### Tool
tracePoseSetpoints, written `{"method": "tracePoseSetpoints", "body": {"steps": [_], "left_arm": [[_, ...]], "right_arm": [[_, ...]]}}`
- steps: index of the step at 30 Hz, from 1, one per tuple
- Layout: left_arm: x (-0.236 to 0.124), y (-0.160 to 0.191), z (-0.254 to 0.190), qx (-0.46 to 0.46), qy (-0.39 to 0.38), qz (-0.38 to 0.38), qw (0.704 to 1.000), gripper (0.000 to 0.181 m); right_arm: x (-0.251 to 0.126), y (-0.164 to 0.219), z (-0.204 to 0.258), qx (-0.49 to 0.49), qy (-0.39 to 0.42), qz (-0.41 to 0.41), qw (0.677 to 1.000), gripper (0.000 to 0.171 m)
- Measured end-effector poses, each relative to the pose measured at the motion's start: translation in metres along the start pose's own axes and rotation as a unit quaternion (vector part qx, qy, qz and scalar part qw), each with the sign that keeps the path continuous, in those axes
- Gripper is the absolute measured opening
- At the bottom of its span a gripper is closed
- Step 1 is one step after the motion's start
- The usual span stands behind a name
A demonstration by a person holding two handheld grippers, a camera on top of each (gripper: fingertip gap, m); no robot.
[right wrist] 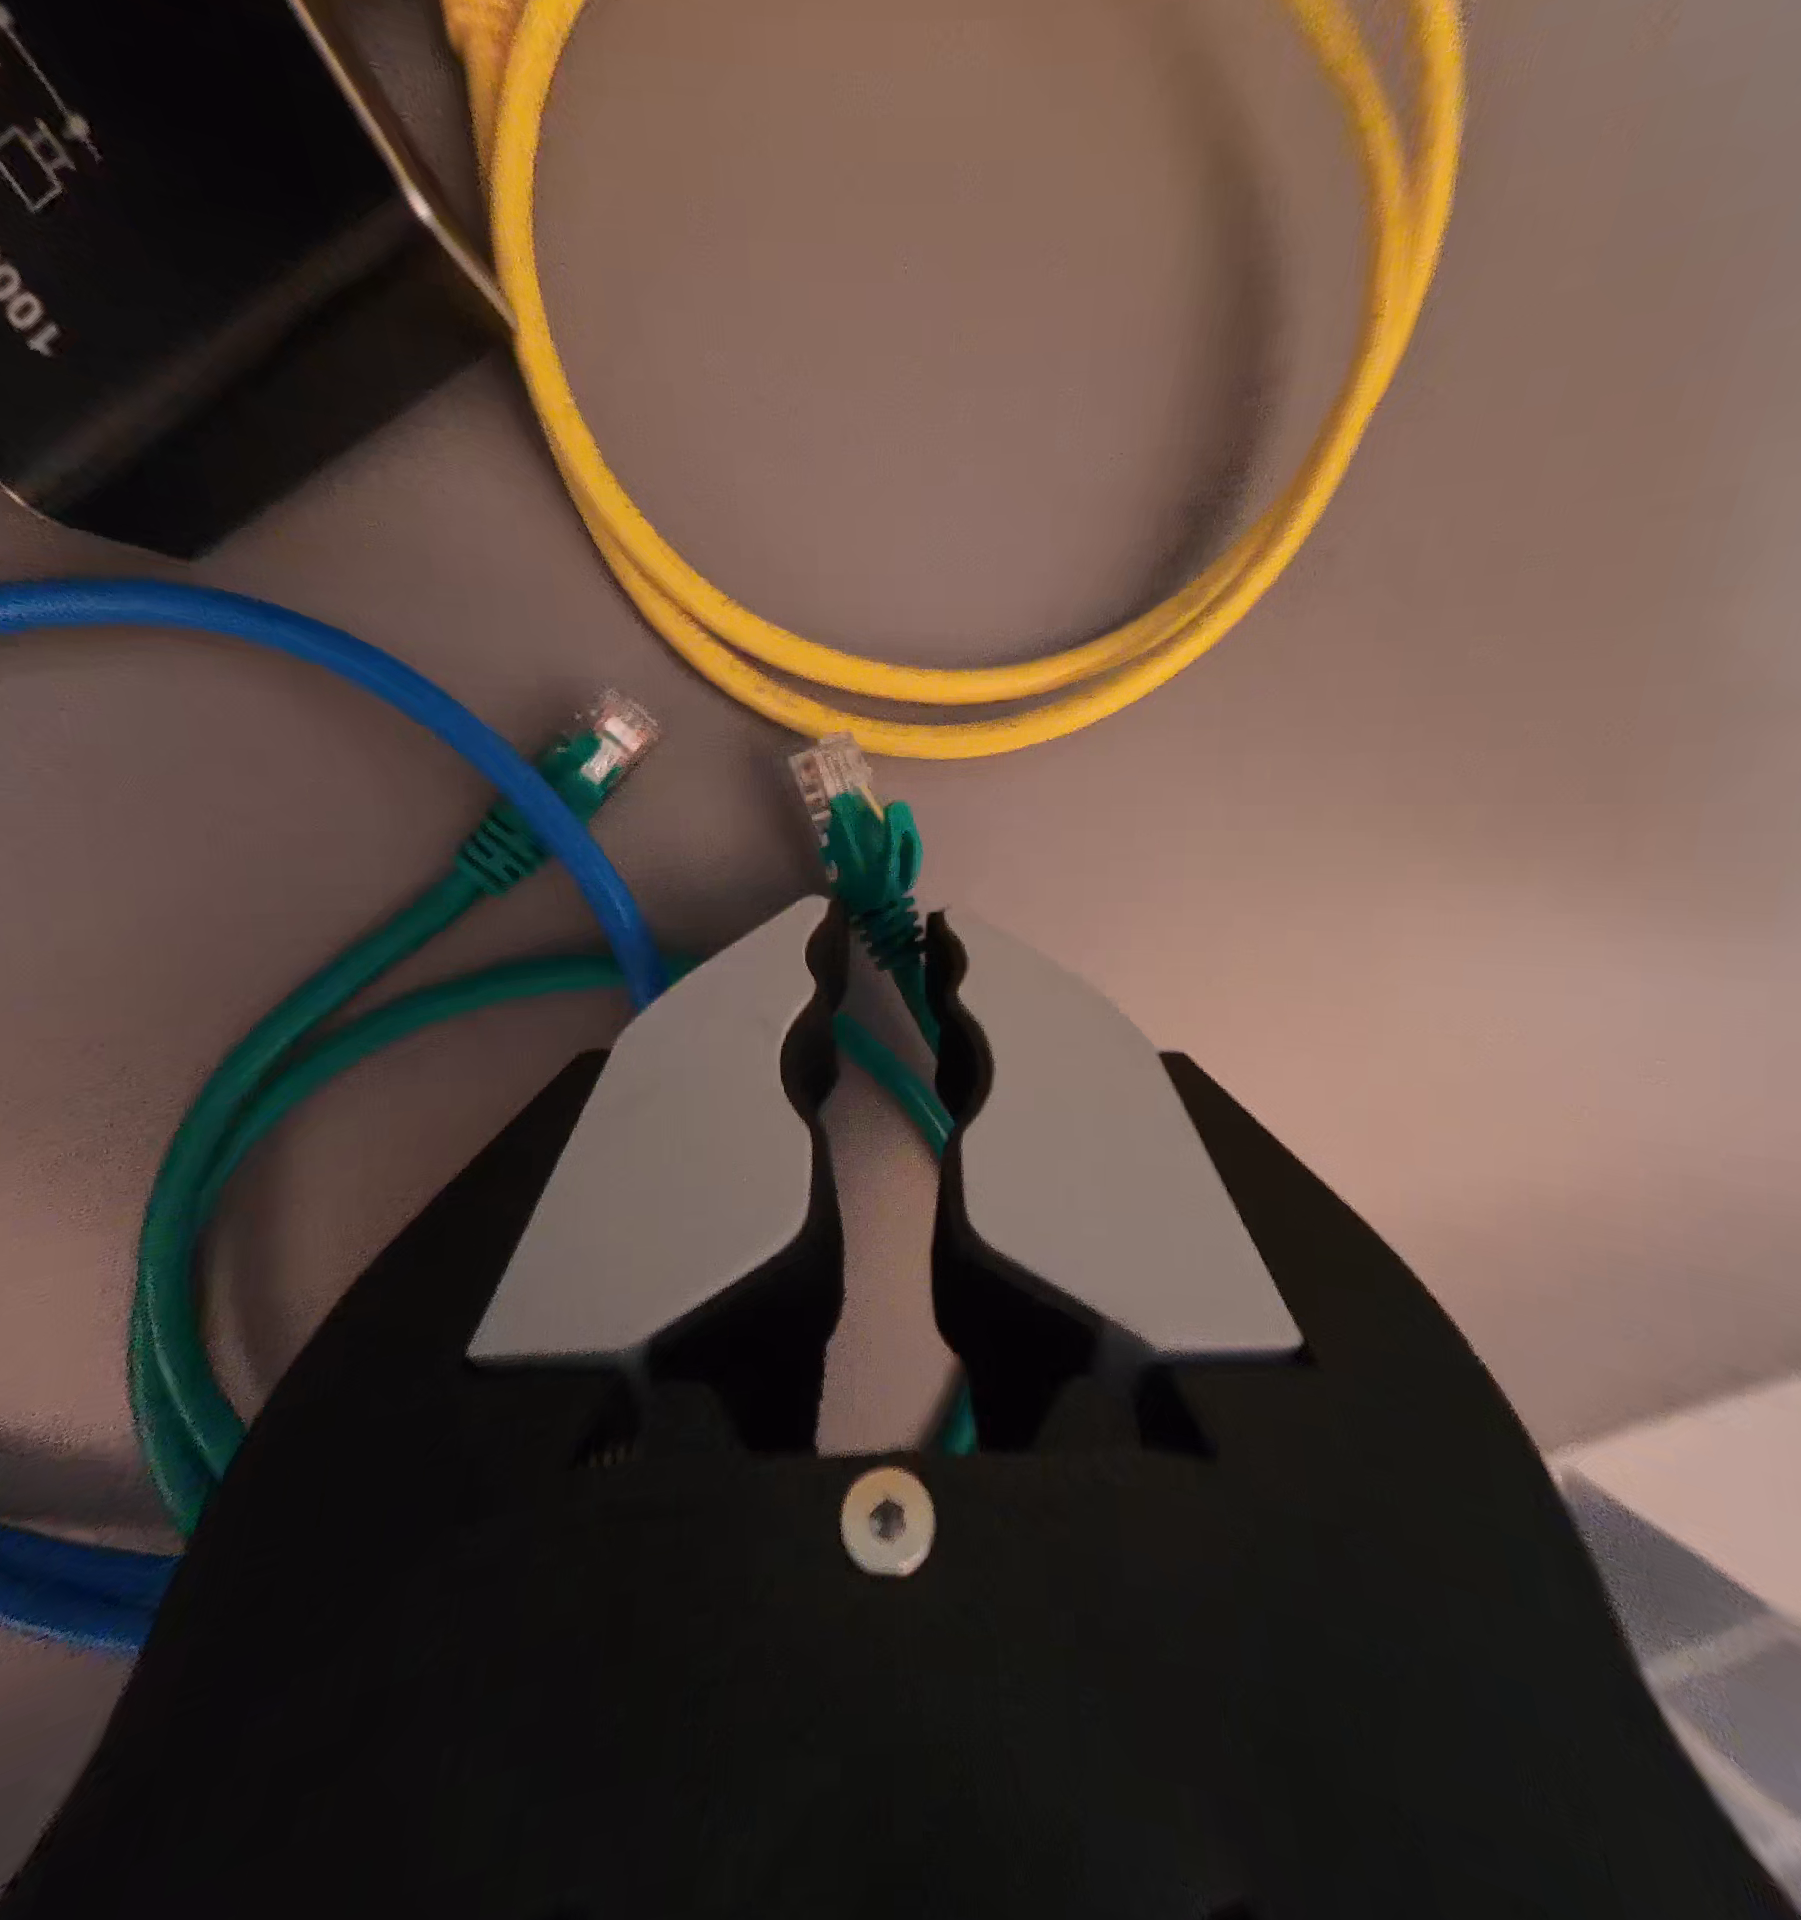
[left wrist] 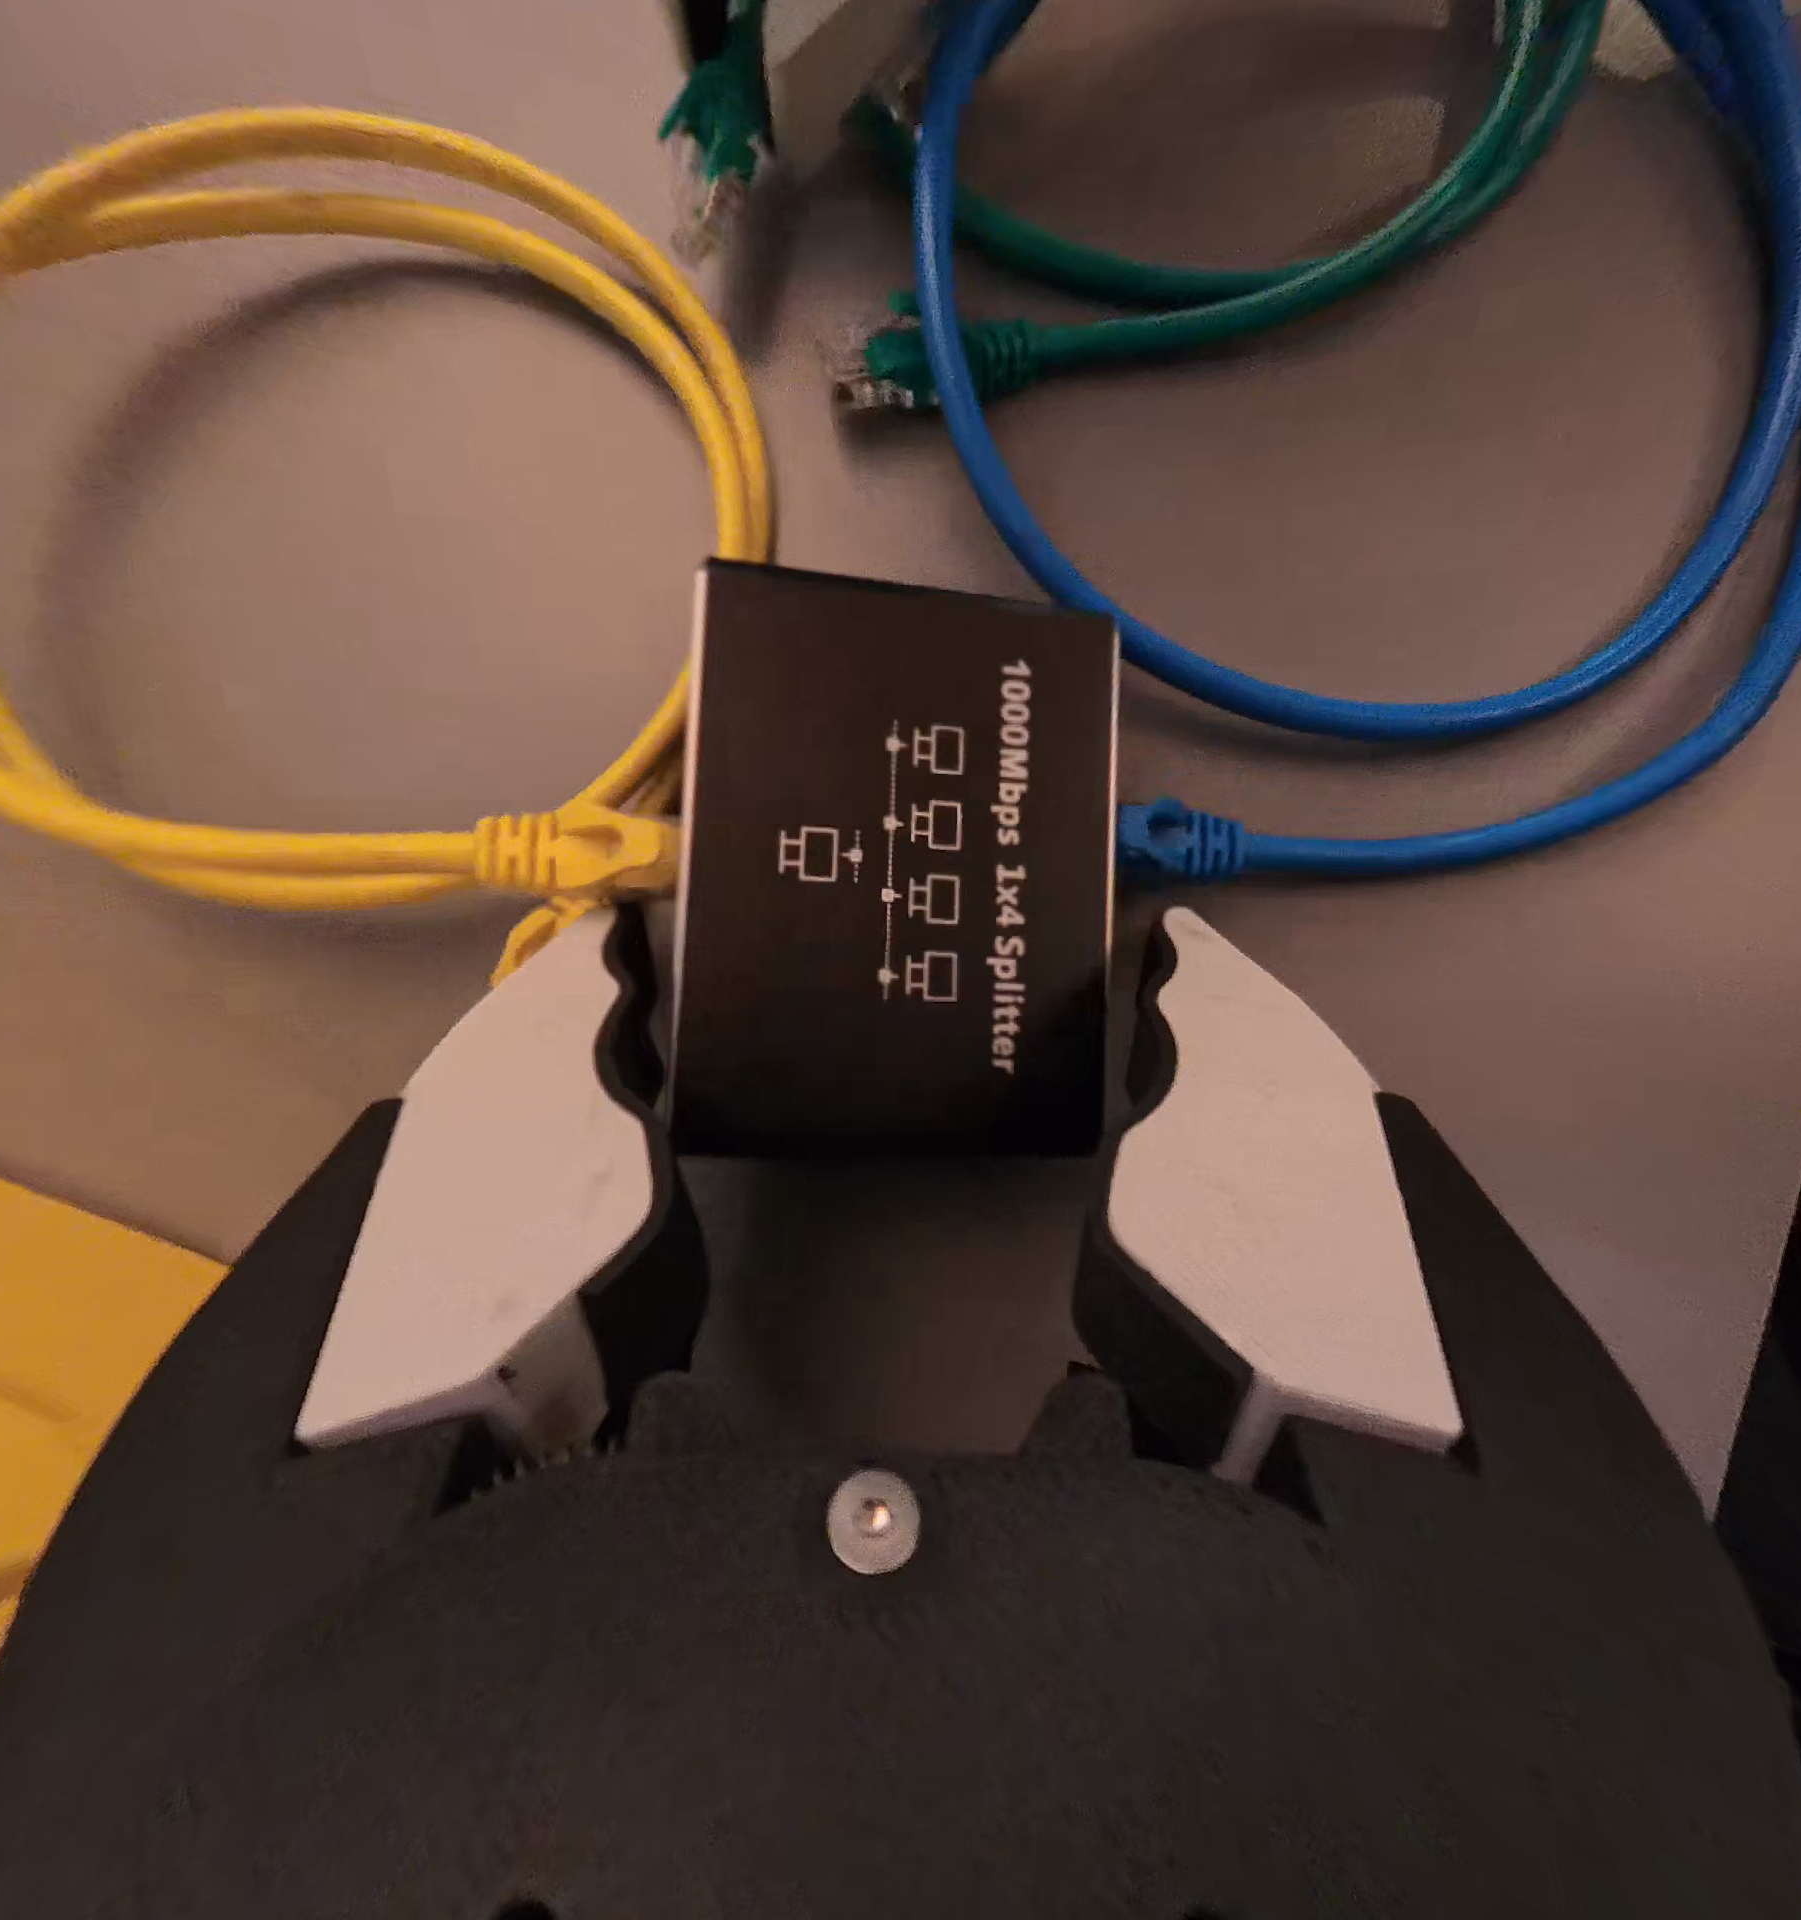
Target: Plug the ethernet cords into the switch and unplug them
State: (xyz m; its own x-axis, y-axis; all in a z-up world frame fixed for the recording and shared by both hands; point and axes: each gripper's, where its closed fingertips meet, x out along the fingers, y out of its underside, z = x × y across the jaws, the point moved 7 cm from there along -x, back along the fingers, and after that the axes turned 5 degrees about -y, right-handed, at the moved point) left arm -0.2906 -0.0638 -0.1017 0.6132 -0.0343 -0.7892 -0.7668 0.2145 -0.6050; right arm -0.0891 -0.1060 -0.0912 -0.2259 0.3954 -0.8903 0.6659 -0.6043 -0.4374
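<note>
The black switch lies on the grey table, and my left gripper is shut on its near half, one finger on each side. A yellow cord is plugged into its left side and a blue cord into its right side. My right gripper is shut on the boot of a green cord's plug, with the clear tip pointing away from me just above the table. The green cord's other plug lies loose across the blue cord. The switch's corner shows at the top left.
The yellow cord loops wide over the table, and the green and blue cords coil together. A yellow flat object lies at the near left. A pale box sits at the near right.
</note>
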Motion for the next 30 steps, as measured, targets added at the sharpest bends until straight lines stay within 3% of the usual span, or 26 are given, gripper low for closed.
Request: {"method": "tracePoseSetpoints", "body": {"steps": [1, 9, 15, 20, 25, 30], "left_arm": [[-0.005, -0.002, 0.001, -0.002, -0.003, -0.019, 1.0, 0.087], [-0.073, -0.042, 0.002, -0.082, -0.006, -0.236, 0.968, 0.079], [-0.069, -0.103, -0.025, -0.062, 0.015, -0.32, 0.945, 0.053], [-0.055, -0.144, -0.038, -0.069, 0.081, -0.337, 0.936, 0.051], [-0.045, -0.154, -0.039, -0.082, 0.115, -0.331, 0.933, 0.02], [-0.045, -0.157, -0.035, -0.065, 0.083, -0.326, 0.939, 0.013]], "right_arm": [[-0.007, 0.001, 0.001, 0.006, 0.024, -0.011, 1.0, 0.015], [-0.089, -0.002, 0.027, -0.041, 0.21, -0.182, 0.96, 0.014], [-0.128, -0.014, 0.068, -0.111, 0.253, -0.285, 0.918, 0.014], [-0.131, -0.014, 0.082, -0.147, 0.29, -0.267, 0.907, 0.014], [-0.131, -0.011, 0.087, -0.156, 0.298, -0.27, 0.902, 0.014], [-0.131, -0.008, 0.083, -0.133, 0.311, -0.303, 0.891, 0.014]]}}
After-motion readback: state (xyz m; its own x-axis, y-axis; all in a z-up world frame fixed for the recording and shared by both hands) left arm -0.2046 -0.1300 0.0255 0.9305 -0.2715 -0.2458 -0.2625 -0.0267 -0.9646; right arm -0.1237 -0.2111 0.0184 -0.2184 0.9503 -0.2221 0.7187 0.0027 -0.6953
